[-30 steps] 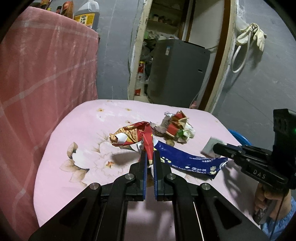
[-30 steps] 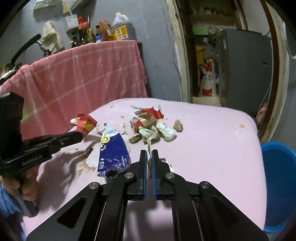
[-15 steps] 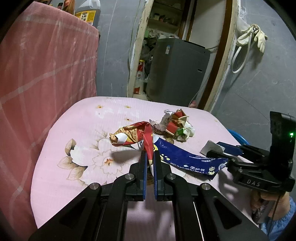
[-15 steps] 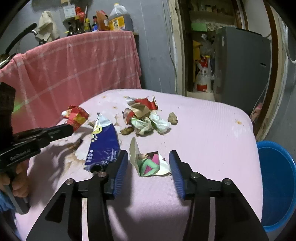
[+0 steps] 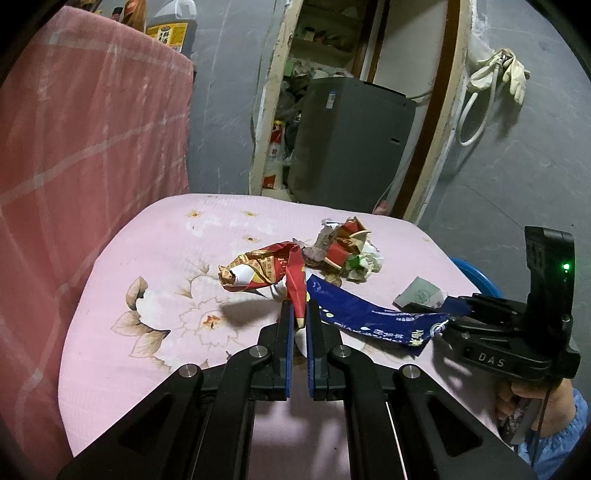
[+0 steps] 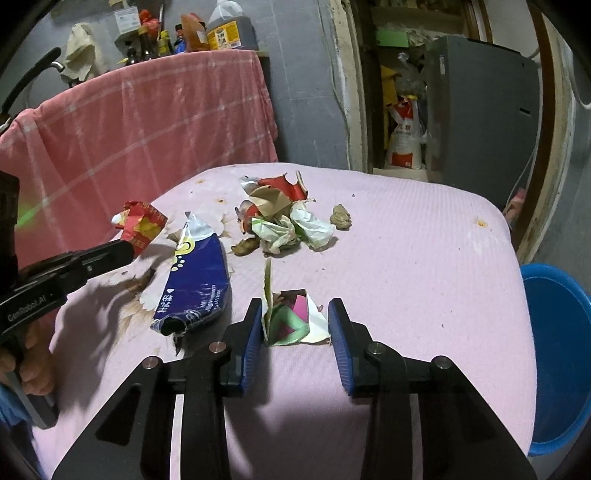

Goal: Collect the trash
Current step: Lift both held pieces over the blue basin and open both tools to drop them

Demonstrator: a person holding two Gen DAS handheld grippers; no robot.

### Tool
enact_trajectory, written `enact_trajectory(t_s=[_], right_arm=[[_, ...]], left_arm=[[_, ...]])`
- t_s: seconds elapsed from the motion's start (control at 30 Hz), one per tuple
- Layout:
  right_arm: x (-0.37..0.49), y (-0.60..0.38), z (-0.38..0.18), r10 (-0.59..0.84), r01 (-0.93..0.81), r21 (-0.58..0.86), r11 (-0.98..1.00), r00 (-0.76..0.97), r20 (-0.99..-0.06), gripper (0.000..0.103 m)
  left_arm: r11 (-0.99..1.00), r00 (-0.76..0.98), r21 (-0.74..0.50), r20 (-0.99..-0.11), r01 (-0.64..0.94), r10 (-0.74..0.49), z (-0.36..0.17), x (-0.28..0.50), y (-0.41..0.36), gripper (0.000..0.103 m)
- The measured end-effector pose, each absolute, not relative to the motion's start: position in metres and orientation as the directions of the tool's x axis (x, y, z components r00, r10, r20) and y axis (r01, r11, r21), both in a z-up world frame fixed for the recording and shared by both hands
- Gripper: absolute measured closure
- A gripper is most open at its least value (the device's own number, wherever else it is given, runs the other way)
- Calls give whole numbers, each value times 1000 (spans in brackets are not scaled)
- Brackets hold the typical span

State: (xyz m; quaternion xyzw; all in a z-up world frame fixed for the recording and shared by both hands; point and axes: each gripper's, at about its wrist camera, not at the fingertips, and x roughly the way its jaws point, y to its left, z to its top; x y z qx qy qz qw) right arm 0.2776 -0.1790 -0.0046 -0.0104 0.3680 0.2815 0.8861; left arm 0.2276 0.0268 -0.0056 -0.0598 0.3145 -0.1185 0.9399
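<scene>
My left gripper [image 5: 300, 314] is shut on a red and gold wrapper [image 5: 266, 267] and holds it just above the pink tablecloth [image 5: 155, 266]; it also shows in the right wrist view [image 6: 142, 223]. My right gripper [image 6: 295, 314] is open, its jaws on either side of a torn white, pink and green carton piece [image 6: 291, 319] lying on the cloth. A blue wrapper [image 6: 195, 280] lies left of it. A pile of crumpled paper trash [image 6: 284, 218] sits farther back.
A blue bucket [image 6: 557, 350] stands at the table's right edge. A pink checked cloth [image 6: 147, 118] hangs behind on the left, with bottles [image 6: 229, 27] above it. A grey appliance [image 6: 480, 110] stands in the doorway beyond.
My right gripper opened and released the carton piece, which now lies on the cloth between its jaws. The left gripper kept its hold on the red wrapper and drew back slightly.
</scene>
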Motion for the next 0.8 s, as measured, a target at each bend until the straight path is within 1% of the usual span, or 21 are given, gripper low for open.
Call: enact_trajectory(t_s=[0.1, 0.23, 0.27, 0.4, 0.53, 0.67, 0.8], right_arm=[[272, -182, 4, 499, -505, 186, 843, 604, -621, 70], [261, -193, 27, 507, -491, 183, 852, 684, -524, 70], [256, -198, 36, 506, -485, 181, 856, 713, -485, 70], [244, -215, 64, 481, -453, 168, 876, 790, -380, 70], [234, -237, 86, 444, -414, 161, 896, 848, -289, 70], [228, -259, 103, 390, -363, 151, 920, 892, -231, 70], [226, -288, 113, 327, -299, 161, 941, 925, -195, 70]], left_arm=[[964, 784, -185, -562, 192, -264, -3, 225, 24, 99], [961, 802, -188, -532, 201, -272, 5, 225, 17, 99], [960, 809, -187, -520, 206, -275, 9, 226, 15, 99], [951, 834, -195, -461, 239, -304, 27, 227, 0, 99], [941, 851, -183, -402, 286, -337, 46, 228, -24, 99], [921, 850, -182, -357, 344, -388, 63, 232, -54, 99], [900, 836, -186, -336, 393, -434, 75, 240, -84, 99]])
